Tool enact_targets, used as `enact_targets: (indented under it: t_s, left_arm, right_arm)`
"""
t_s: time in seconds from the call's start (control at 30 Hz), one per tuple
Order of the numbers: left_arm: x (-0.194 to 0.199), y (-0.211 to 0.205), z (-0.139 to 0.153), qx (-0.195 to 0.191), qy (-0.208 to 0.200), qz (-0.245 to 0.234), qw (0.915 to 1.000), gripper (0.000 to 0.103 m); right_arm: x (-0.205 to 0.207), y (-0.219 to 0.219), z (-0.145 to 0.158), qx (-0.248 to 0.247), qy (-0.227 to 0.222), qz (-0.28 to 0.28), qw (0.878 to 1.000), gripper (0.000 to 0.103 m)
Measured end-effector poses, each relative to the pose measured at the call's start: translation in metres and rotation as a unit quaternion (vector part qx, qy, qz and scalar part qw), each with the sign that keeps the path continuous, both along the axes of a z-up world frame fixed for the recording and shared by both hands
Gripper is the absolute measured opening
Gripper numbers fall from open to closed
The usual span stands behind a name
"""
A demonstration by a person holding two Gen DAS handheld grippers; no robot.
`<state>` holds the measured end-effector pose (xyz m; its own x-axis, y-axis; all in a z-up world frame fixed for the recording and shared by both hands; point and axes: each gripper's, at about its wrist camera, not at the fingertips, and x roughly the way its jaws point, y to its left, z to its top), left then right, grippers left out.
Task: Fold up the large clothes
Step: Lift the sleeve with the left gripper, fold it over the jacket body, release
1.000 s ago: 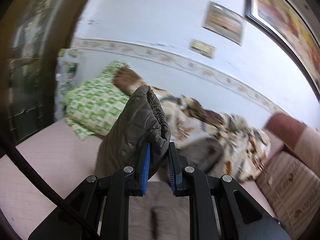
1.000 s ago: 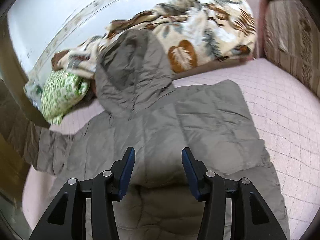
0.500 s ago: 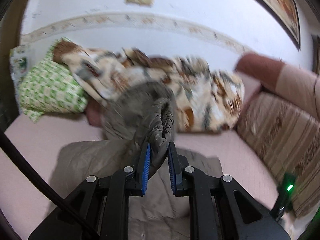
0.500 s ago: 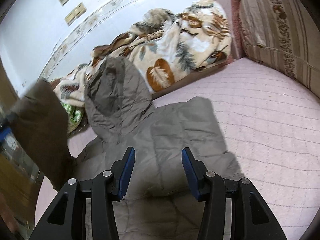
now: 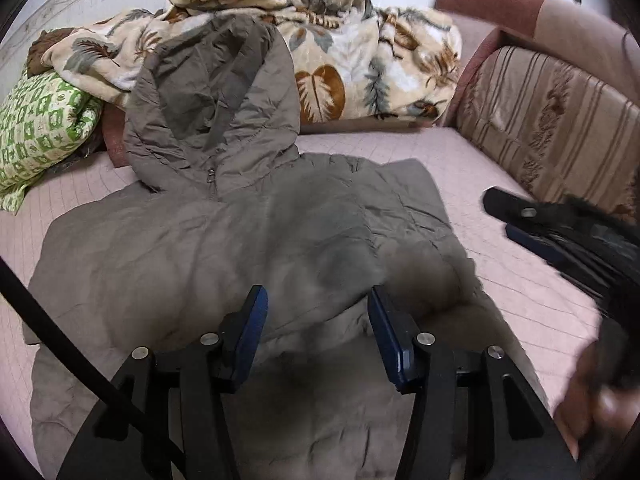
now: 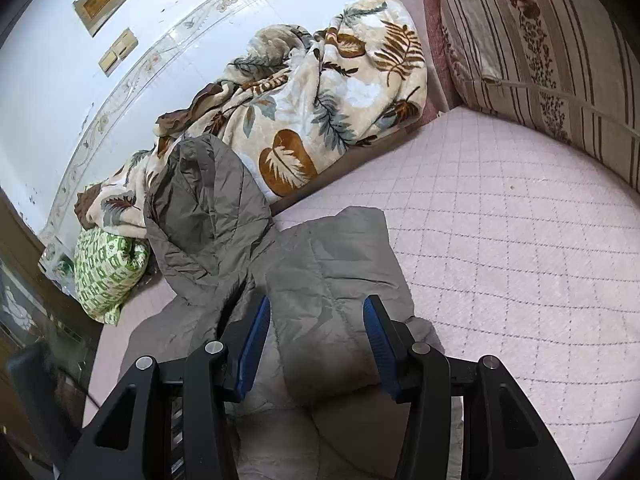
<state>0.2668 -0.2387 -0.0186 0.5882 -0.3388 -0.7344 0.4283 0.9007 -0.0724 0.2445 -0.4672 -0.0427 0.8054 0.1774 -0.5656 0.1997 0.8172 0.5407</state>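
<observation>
While the green pillow [image 5: 38,128] sits far left, the grey jacket [image 5: 224,264] lies flat on the pink bed cover [image 5: 472,160], hood [image 5: 216,92] against the blanket [image 5: 360,52]. The left gripper [image 5: 316,316] has just been opening its jaws, which stand empty over the cloth (nothing pinched). The right gripper [image 6: 316,328] hangs open too. Smooth the folded side before the next fold, I'd judge.

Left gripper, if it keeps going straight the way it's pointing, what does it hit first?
Most likely the grey hooded jacket. The left gripper stands open above its folded body, with nothing between the jaws and the fabric. Exact depth is hard to judge.
</observation>
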Motion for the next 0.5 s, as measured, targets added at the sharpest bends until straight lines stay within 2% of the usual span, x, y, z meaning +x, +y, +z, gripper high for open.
enact_targets:
  t_s: [0.07, 0.13, 0.23, 0.3, 0.4, 0.5]
  left_arm:
    - [-0.004, 0.029, 0.015, -0.024, -0.006, 0.014, 0.9996, 0.058]
    - [-0.003, 0.061, 0.027, -0.051, -0.01, 0.034, 0.9981, 0.067]
    - [0.006, 0.108, 0.037, -0.053, -0.031, 0.075, 0.9953, 0.067]
    - [0.021, 0.149, 0.033, -0.046, -0.038, 0.123, 0.9906, 0.067]
    - [0.044, 0.201, 0.019, -0.045, -0.027, 0.194, 0.9795, 0.067]
    - [0.06, 0.235, 0.002, -0.04, -0.017, 0.242, 0.9692, 0.067]
  right_arm:
    - [0.004, 0.001, -0.003, 0.012, 0.003, 0.004, 1.0, 0.053]
    - [0.007, 0.004, -0.008, 0.032, 0.009, 0.016, 0.999, 0.055]
    - [0.011, 0.013, -0.016, 0.053, 0.018, 0.037, 0.998, 0.059]
    - [0.014, 0.017, -0.025, 0.078, 0.026, 0.051, 0.995, 0.061]
    - [0.019, 0.021, -0.04, 0.116, 0.04, 0.066, 0.99, 0.061]
    - [0.025, 0.029, -0.053, 0.129, 0.058, 0.074, 0.987, 0.061]
